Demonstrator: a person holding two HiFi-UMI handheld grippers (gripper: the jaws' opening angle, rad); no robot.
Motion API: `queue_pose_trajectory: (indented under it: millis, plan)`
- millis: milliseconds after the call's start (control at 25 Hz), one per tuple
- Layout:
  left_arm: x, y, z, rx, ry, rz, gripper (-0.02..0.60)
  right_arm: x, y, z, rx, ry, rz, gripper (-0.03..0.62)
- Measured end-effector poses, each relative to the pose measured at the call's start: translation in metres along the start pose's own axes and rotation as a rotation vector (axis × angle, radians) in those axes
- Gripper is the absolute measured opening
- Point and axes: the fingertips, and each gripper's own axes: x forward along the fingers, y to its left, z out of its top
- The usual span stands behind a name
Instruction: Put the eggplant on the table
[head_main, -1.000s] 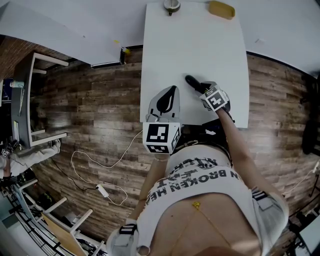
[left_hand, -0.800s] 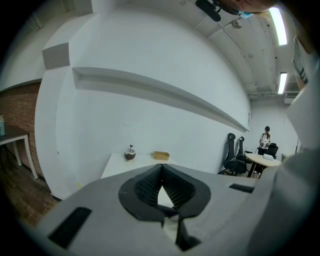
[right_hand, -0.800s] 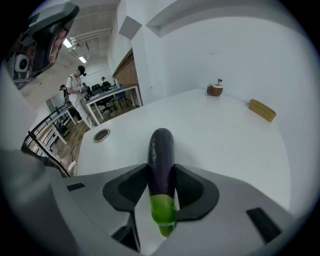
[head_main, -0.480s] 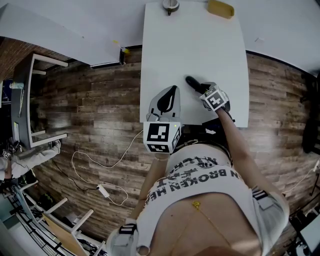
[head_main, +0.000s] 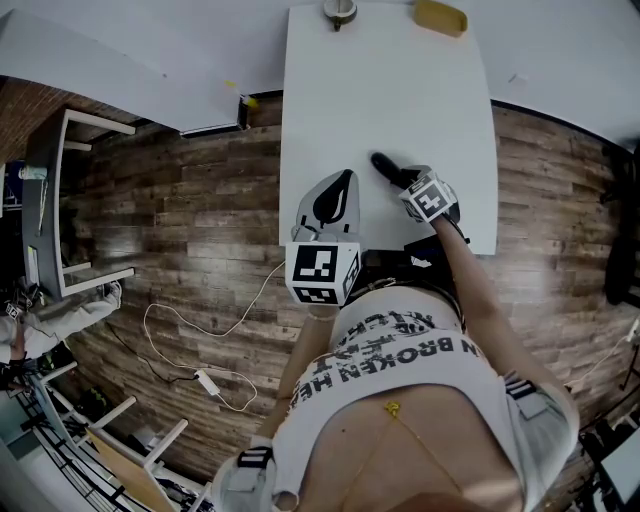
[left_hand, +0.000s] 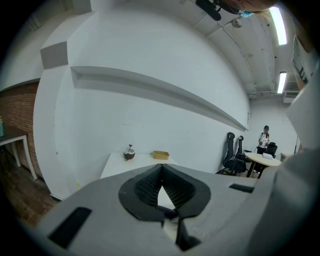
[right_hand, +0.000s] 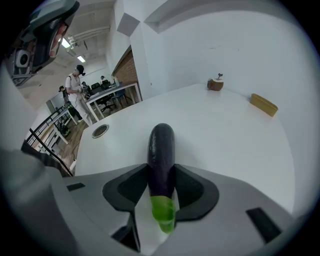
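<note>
on my white rectangular table (head_main: 400, 100), a small round brown pot (head_main: 340, 10) and a flat yellow block (head_main: 443, 18) sit at the far edge.

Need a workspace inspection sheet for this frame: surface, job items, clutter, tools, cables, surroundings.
Surface: white table, rectangular, no spills seen.
Job's things: eggplant, dark purple with a green stem end, over the table's near part; contact with the top cannot be told.
Clutter: small brown pot and yellow tray at the far edge.
Grippers: right tool shut on the eggplant; left tool shut, nothing in it, at the near left edge.
Cables: white corded adapter on the floor, left of the table.
Surroundings: wood floor, side desk, office chairs, a person in the background.
</note>
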Motion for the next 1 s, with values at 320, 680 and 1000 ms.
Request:
queue_pose_trajectory:
  millis: [320, 680, 1000]
  plan:
    - [-0.0024, -0.0022, -0.0021, 0.002, -0.002, -0.007, -0.002, -0.001, 0.004, -0.0026, -0.001, -0.002, 0.002, 0.167]
    - [0.0008, 0.001, -0.0008, 0.0, 0.002, -0.005, -0.002, 0.0015, 0.0018, -0.0019, 0.001, 0.01, 0.01, 0.167]
    - [-0.0015, 0.0011, -0.0031, -0.001, -0.003, -0.004, -0.002, 0.0021, 0.0044, -0.0031, -0.006, 0.019, 0.011, 0.17]
